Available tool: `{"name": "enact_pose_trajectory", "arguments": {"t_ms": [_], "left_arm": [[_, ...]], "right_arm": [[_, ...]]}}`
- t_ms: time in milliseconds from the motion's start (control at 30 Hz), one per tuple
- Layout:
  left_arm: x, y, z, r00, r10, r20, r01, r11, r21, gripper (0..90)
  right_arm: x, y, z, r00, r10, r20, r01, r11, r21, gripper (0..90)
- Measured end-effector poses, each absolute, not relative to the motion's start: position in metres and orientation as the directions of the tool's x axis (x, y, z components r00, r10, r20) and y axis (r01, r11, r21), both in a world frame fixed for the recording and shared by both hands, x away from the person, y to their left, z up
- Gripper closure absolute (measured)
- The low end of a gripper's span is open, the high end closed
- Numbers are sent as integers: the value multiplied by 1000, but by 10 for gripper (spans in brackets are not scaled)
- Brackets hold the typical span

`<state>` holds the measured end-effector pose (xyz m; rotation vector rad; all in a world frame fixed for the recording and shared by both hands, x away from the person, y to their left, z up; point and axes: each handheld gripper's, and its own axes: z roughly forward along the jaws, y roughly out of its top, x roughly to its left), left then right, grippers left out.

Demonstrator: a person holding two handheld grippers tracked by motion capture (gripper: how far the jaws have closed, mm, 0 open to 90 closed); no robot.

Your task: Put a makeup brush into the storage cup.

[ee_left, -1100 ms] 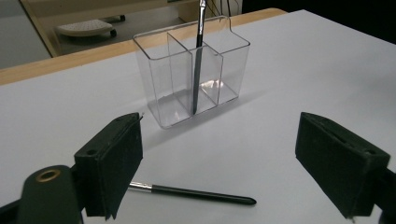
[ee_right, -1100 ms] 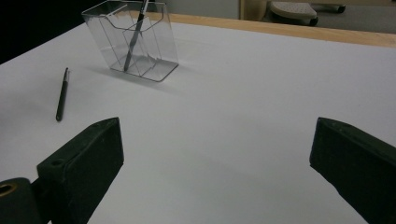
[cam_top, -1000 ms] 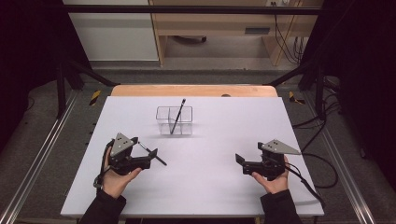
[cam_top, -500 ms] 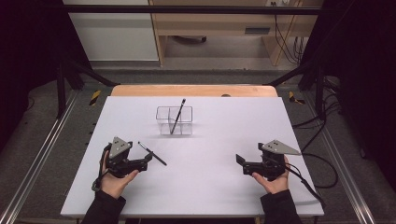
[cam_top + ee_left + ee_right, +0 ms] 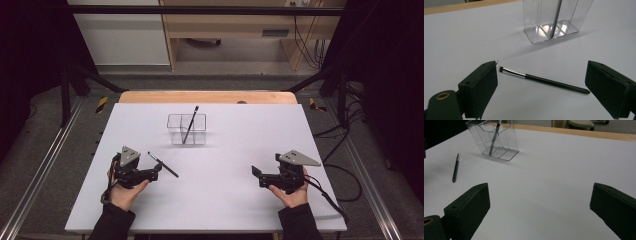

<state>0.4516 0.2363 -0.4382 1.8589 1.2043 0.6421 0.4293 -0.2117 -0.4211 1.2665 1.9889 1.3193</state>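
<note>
My left tool (image 5: 156, 172) rests near the left edge of the white surface (image 5: 250, 140), jaws spread wide and holding nothing. In the left gripper view, a brush (image 5: 541, 80) lies flat on the surface between the jaws, touching neither; its bristle end sits just beside one jaw, its handle tip short of the other. From above, the brush (image 5: 163, 164) lies at an angle just off the left tool's tips.

Beyond the brush, toward the far middle of the surface, stands a clear holder (image 5: 186, 129) with compartments. A second brush (image 5: 190, 124) leans in it, tilted; which compartment, I cannot tell.

My right tool (image 5: 256, 172) rests near the right edge, well apart from the brush, jaws also wide and holding nothing; bare surface lies between them.
</note>
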Motion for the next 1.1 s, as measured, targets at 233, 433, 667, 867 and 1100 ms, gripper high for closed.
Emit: {"name": "enact_pose_trajectory", "arguments": {"t_ms": [233, 433, 667, 867, 1100], "left_arm": [[458, 233, -448, 399, 917, 3, 534, -235, 812, 101], [463, 227, -454, 390, 921, 7, 550, -239, 800, 105], [471, 219, -462, 381, 924, -7, 571, -230, 788, 115], [475, 214, -467, 377, 926, -5, 589, -236, 773, 121], [480, 206, -475, 378, 926, 0, 607, -247, 756, 152]], "right_arm": [[428, -212, -420, -486, 865, 126, 445, 121, 887, 36], [429, -211, -421, -486, 865, 123, 450, 127, 884, 35], [429, -211, -422, -486, 865, 122, 450, 128, 884, 35], [430, -210, -423, -485, 866, 120, 452, 131, 882, 35], [430, -209, -423, -486, 866, 120, 454, 133, 881, 35]]}}
